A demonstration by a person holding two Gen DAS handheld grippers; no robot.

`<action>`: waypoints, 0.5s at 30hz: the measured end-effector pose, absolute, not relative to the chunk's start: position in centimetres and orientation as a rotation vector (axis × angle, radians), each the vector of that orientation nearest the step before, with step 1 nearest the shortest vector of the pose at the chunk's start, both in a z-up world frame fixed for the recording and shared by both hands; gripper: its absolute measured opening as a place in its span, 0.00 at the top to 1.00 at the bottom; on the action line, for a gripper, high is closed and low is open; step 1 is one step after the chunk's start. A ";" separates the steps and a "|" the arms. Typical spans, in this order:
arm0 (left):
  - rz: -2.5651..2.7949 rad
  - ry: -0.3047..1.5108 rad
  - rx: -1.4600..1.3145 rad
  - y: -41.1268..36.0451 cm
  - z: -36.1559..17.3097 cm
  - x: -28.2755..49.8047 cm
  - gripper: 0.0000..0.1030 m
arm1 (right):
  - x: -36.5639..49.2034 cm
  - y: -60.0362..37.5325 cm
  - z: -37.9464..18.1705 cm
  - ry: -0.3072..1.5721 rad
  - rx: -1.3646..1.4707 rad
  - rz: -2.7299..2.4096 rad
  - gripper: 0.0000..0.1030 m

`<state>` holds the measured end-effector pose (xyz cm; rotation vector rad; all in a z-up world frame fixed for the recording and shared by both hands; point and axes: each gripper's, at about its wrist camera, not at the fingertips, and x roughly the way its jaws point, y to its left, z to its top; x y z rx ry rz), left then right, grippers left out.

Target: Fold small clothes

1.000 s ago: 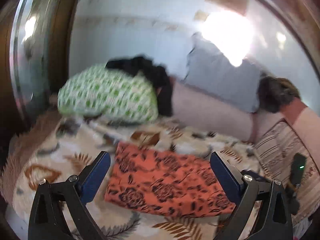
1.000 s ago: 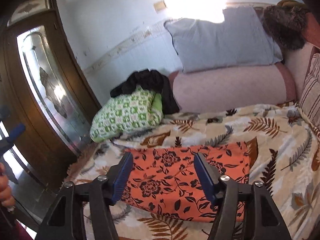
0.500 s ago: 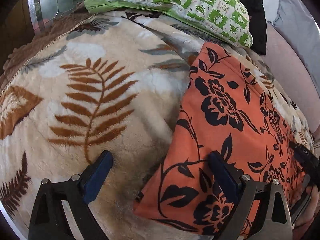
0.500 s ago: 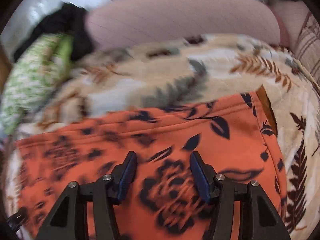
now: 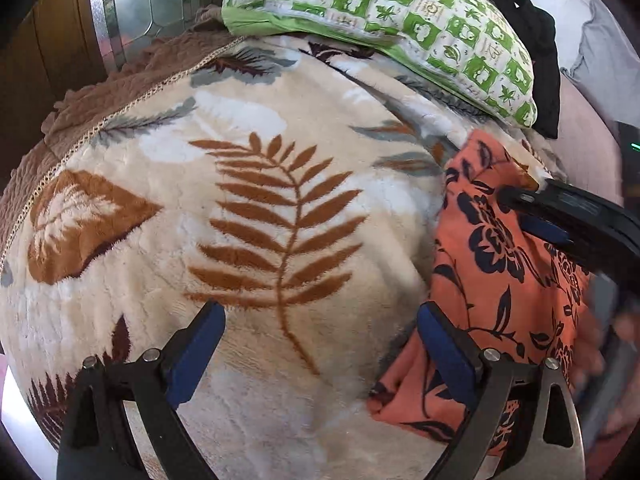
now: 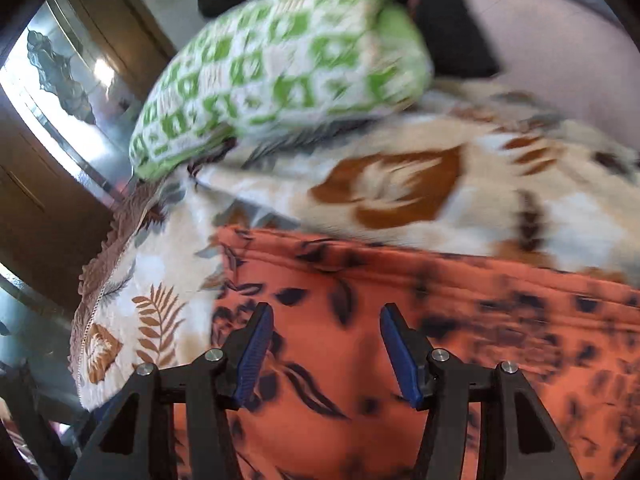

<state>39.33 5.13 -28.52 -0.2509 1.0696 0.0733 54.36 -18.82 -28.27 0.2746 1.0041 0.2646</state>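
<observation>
Left wrist view. Left claw [image 5: 316, 344] open, nothing between the jaws, poised low over the blanket [image 5: 240, 208]. One finger over bare leaf print, the other just at the near corner of the cloth [image 5: 496, 248]. Probably lined up so to pinch that corner for a fold. Cloth orange with black flowers, lying fairly flat on the blanket, toward the right of this view. Right claw [image 5: 560, 220] seen from the side at the right edge, low over the cloth near its far edge; touching or not, cannot tell. Pillow [image 5: 400, 20], green-checked, at the far end of the bed, black garment [image 5: 540, 40] behind it; both well apart from the cloth. Mirrored wardrobe [image 5: 120, 8] beyond the bed edge.

Right wrist view, blurred. Right claw [image 6: 326, 350] open, about half spread, empty. Cloth [image 6: 440, 340] filling the space under and between the fingers, its far hem running across just ahead. Likely aimed at that far edge, to take it while the left takes the near corner. Blanket [image 6: 400, 188] beyond the hem, pillow [image 6: 280, 68] farther back, wardrobe [image 6: 60, 100] at left. Fold not yet begun, judging by how flat the cloth lies.
</observation>
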 end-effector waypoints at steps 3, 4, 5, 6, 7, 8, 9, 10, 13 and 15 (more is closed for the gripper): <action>0.060 1.063 -0.257 5.7 -28.3 39.7 0.06 | 57.4 -19.2 -30.0 1.007 0.360 0.169 0.42; 0.059 1.061 -0.264 6.0 -28.2 39.8 0.06 | 57.4 -19.7 -29.3 0.963 0.389 0.153 0.42; 0.058 1.060 -0.277 6.4 -28.1 39.9 0.06 | 57.2 -20.1 -28.8 0.946 0.400 0.144 0.42; 0.057 1.061 -0.292 6.8 -28.1 40.1 0.06 | 56.6 -20.6 -28.4 0.929 0.412 0.145 0.42; 0.056 1.062 -0.305 7.0 -28.0 40.0 0.06 | 55.7 -21.3 -27.8 0.903 0.417 0.150 0.42; 0.054 1.062 -0.319 7.1 -27.9 39.9 0.06 | 54.4 -22.0 -27.2 0.883 0.410 0.158 0.42; 0.048 1.061 -0.335 7.1 -27.8 39.8 0.06 | 53.1 -22.7 -26.6 0.871 0.397 0.164 0.42; 0.035 1.062 -0.354 7.1 -27.7 39.7 0.06 | 51.4 -23.6 -26.0 0.859 0.382 0.170 0.42; 0.004 1.060 -0.358 6.2 -27.3 39.2 0.06 | 45.9 -26.5 -24.5 0.829 0.374 0.172 0.42; -0.001 1.053 -0.326 5.2 -27.0 38.7 0.06 | 41.5 -28.9 -23.9 0.815 0.397 0.166 0.42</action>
